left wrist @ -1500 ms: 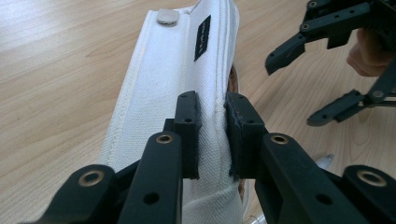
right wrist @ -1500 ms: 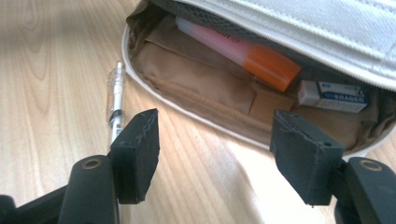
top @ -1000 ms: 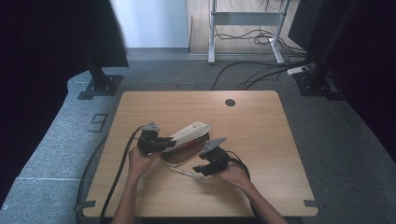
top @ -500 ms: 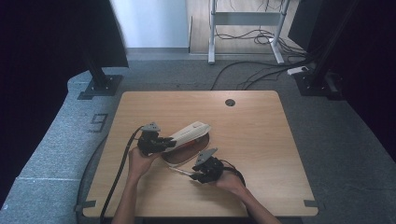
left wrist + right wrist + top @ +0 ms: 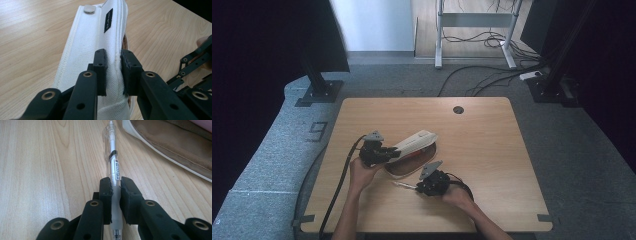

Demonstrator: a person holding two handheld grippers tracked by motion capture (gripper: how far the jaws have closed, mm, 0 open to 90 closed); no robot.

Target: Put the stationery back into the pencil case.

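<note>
1. The left tongs are clamped on the upper fabric edge of the white canvas pencil case with a brown lining, holding its mouth lifted open near the middle of the light wooden desk.
2. The right tongs have just been closing and now grip the clear plastic pen with a silver band by its frosted grip section. The pen lies flat on the desk just beside the case's open lip, and in the high view it sticks out leftward from the right tongs.
3. The step in hand looks like picking up the pen to put it in the case. The next move likely calls for lifting the pen clear of the wood, turning it toward the opening and sliding it in tip first.
4. The case's rim lies close to the pen, so the lift needs care not to snag it. The desk has open room on all sides, and its edges are well apart from both hands.
</note>
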